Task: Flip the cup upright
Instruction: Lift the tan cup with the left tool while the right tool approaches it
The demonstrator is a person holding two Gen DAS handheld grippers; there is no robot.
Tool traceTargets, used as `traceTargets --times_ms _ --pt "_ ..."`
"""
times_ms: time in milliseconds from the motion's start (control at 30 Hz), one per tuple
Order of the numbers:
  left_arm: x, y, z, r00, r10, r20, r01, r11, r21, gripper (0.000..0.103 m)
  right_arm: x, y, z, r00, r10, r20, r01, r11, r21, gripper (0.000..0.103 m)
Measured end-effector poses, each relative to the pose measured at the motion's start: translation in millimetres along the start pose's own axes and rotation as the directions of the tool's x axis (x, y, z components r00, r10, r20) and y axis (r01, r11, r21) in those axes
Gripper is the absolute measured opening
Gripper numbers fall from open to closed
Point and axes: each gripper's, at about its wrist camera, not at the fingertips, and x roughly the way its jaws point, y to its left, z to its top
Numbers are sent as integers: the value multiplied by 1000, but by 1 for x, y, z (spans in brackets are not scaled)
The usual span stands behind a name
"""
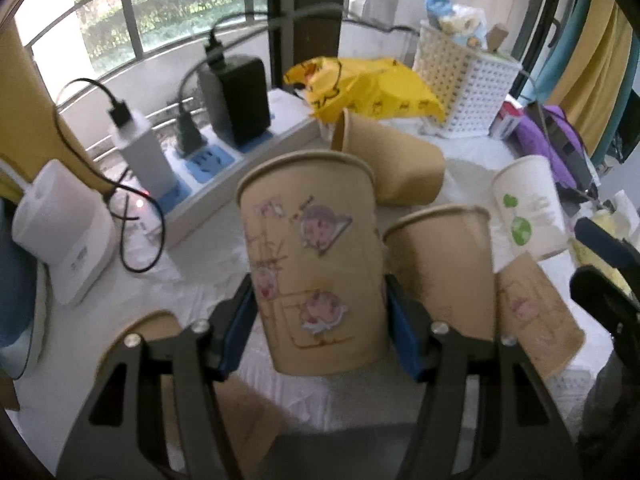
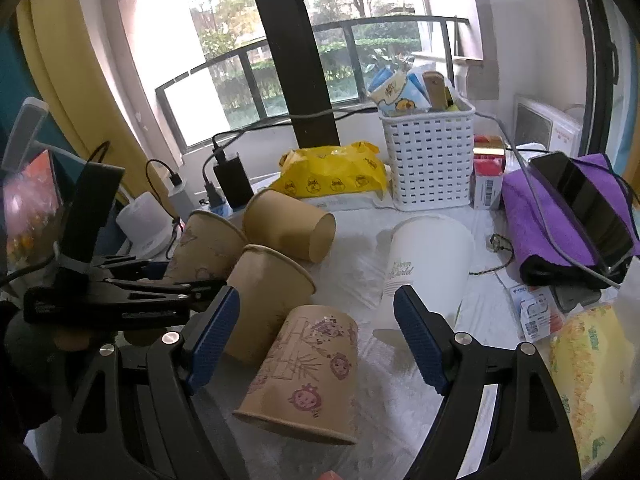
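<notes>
My left gripper (image 1: 320,316) is shut on a brown paper cup with pink cartoon prints (image 1: 312,264), held rim-up and slightly tilted just above the table; it also shows in the right wrist view (image 2: 204,252). A plain brown cup (image 1: 440,268) stands upright beside it. Another brown cup (image 1: 392,160) lies on its side behind. A printed brown cup (image 2: 308,368) stands upside down between the fingers of my open right gripper (image 2: 316,336). A white cup (image 2: 428,268) stands upright to the right.
A power strip with chargers (image 1: 200,148) lies at the left. A yellow bag (image 2: 332,172), a white basket (image 2: 428,152), a purple cloth with a phone (image 2: 568,208) and a yellow pack (image 2: 592,380) ring the white-covered table (image 2: 400,392).
</notes>
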Motion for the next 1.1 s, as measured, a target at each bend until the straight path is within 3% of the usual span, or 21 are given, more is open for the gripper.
traceTargets --times_ms 233,467,667,800,1100 --pt "-58 -1 -21 997 -12 74 12 1000 4 62 -30 23 3 999 -9 40 10 999 -33 82" --pt "-115 -8 -64 986 -22 164 19 1000 22 62 -68 49 -5 997 12 79 -8 998 -58 82" --pt "-138 -14 -130 985 -25 169 22 1000 18 62 -90 82 -32 997 67 47 -63 996 -69 82" --pt "-159 -17 -178 970 -40 241 34 999 29 62 -104 106 -57 994 111 11 -109 991 -81 82" --pt "-188 -12 -252 946 -63 318 69 998 -7 62 -139 157 -104 984 172 -49 -177 975 -137 82"
